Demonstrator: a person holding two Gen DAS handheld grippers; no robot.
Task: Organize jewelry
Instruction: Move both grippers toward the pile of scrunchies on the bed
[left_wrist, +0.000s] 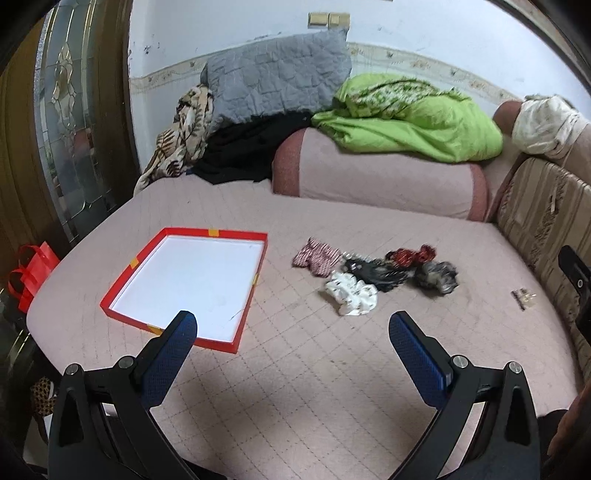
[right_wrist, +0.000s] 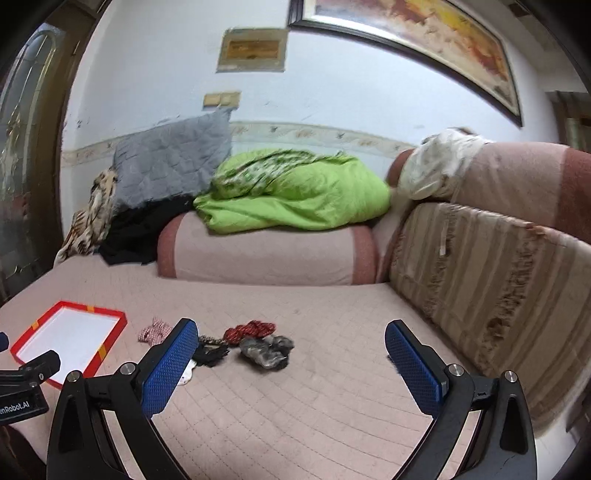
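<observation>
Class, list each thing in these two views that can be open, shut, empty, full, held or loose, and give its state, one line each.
Red tray: open, empty.
Left gripper: open, holding nothing.
Right gripper: open, holding nothing.
White scrunchie: loose on the bed, not held.
Grey scrunchie: loose on the bed, not held.
Checked scrunchie: loose on the bed, outside the tray.

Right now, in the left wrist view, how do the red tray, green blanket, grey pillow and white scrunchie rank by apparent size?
1. Green blanket and red tray: similar, and the tray is nearer, so unranked.
2. Grey pillow.
3. White scrunchie.
</observation>
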